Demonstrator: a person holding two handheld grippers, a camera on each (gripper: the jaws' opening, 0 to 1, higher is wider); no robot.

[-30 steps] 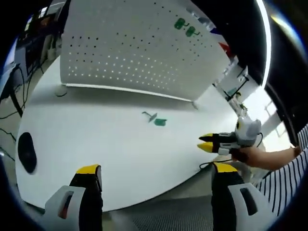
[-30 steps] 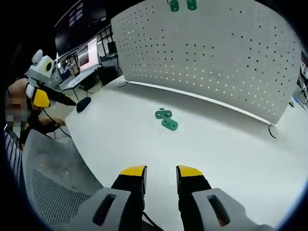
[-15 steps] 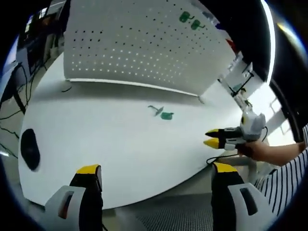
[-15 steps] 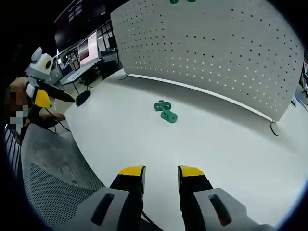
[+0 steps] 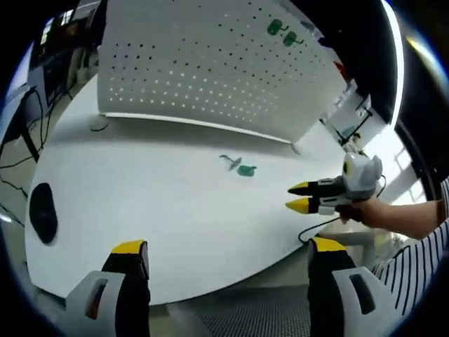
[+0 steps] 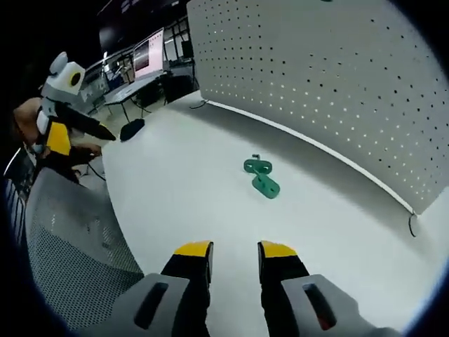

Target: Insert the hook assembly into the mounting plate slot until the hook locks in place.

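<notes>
Two small green hook parts [image 5: 239, 167] lie together on the round white table [image 5: 140, 196], a short way in front of the upright white pegboard [image 5: 203, 63]. In the right gripper view they are a ringed piece [image 6: 258, 166] and a chunkier piece [image 6: 266, 187], well ahead of my jaws. My left gripper [image 5: 228, 246] is wide open over the near table edge, holding nothing. My right gripper [image 6: 235, 249] has its jaws narrowly apart with nothing between them. In the left gripper view the right gripper [image 5: 297, 197] comes in from the right, held in a hand, right of the green parts.
Two more green hooks [image 5: 281, 29] hang high on the pegboard. A black mouse [image 5: 41, 213] lies at the table's left edge. A grey mesh chair [image 6: 70, 260] stands at the near edge. The left gripper [image 6: 70, 123] is held by a person at far left. Desks with monitors [image 6: 151, 60] stand behind.
Both views have shifted with the hands. The right gripper has edged a little further in over the table toward the green parts. The parts lie where they were; nothing was grasped.
</notes>
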